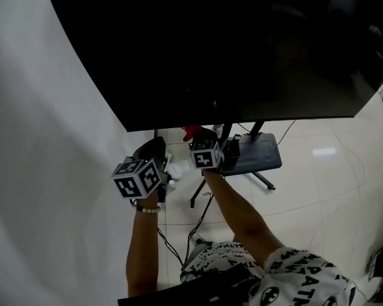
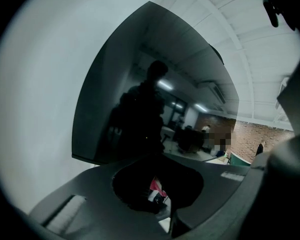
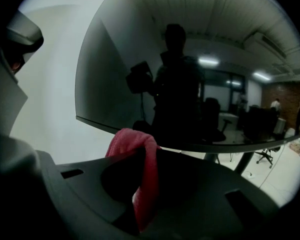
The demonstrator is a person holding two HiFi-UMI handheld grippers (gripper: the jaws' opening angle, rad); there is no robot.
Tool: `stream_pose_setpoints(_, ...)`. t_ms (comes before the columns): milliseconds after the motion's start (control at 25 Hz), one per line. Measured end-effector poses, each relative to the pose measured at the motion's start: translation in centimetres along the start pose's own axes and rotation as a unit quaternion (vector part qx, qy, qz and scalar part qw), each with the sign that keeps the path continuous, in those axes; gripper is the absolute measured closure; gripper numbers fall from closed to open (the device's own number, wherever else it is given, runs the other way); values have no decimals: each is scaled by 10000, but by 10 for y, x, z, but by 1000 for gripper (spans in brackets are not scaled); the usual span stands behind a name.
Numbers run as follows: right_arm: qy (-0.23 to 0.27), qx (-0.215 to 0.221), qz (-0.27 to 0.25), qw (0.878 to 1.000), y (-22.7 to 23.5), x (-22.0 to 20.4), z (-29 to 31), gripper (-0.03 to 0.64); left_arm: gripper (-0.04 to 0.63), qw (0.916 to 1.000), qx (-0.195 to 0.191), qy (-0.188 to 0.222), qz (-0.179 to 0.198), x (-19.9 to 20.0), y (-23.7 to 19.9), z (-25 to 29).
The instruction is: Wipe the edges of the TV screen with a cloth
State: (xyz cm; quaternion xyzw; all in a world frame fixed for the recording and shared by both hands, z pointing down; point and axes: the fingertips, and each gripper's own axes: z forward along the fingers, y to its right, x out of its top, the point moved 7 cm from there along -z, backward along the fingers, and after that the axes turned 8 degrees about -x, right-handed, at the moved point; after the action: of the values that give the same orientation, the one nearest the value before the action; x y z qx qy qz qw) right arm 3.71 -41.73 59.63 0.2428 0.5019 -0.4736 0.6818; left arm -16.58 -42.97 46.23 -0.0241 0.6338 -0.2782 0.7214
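Gripping tool: right gripper [image 3: 146,194] pinches red cloth [image 3: 140,149] just below the TV screen [image 1: 242,43] bottom edge.
Left gripper [image 2: 172,219]: jaws together, empty.

The TV screen [image 1: 230,50] was a large, dark, glossy panel, unlit, filling the top of the head view. Its left edge slanted down to a lower left corner left of centre, and its bottom edge ran from there toward the right. The cloth [image 3: 142,174] was red and soft-looking, folded over in a rounded hump and pinched between the closed jaws of the right gripper [image 3: 140,204]. It sat just below the screen's bottom edge, near that corner; whether it touched the edge could not be told.
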Motion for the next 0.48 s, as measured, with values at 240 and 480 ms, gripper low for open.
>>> stream_pose_setpoints(240,-34,-197,158,9997,70,-13,-10,560,589,9999,-54,-74,85,-18,41,39)
stream_pose_setpoints(480,48,-181,201,9996,134,-18,-25,560,589,9995,-144,-252,110,-38,90,80)
